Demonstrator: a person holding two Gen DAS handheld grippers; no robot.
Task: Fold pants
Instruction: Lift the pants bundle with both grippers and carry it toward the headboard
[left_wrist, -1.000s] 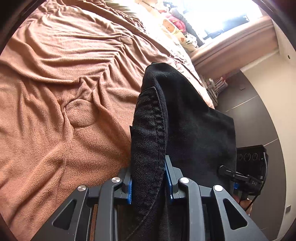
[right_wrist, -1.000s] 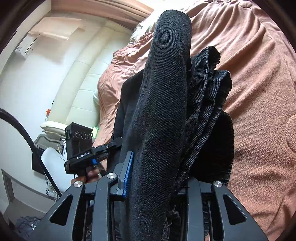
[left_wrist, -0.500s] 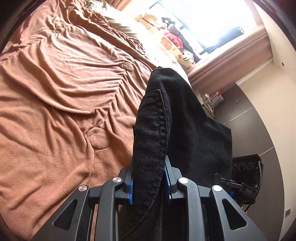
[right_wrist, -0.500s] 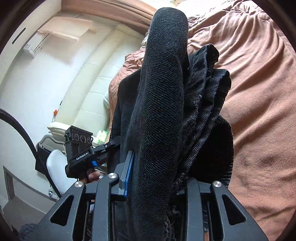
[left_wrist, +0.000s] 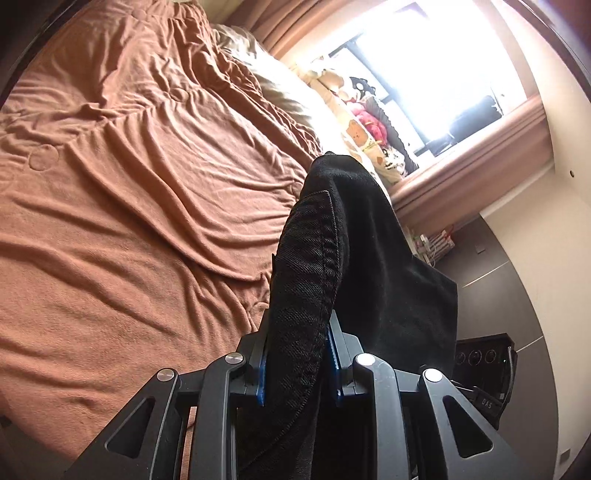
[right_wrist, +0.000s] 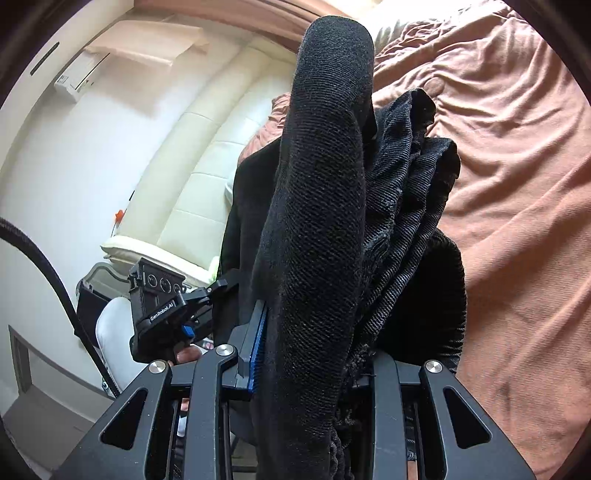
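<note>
"GenRobot.AI" marks the left claw (right_wrist: 225, 286) gripping black pants (right_wrist: 317, 221).

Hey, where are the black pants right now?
The black pants are off the bed, clamped between both grippers: the left gripper and the right gripper each pinch bunched fabric above the brown blanket.

Matt, coarse-woven black pants (left_wrist: 369, 258) hang over a soft, wrinkled brown blanket (left_wrist: 129, 184).

Pants (left_wrist: 369, 258) hang between both claws, above the bedspread (left_wrist: 129, 203).
</note>
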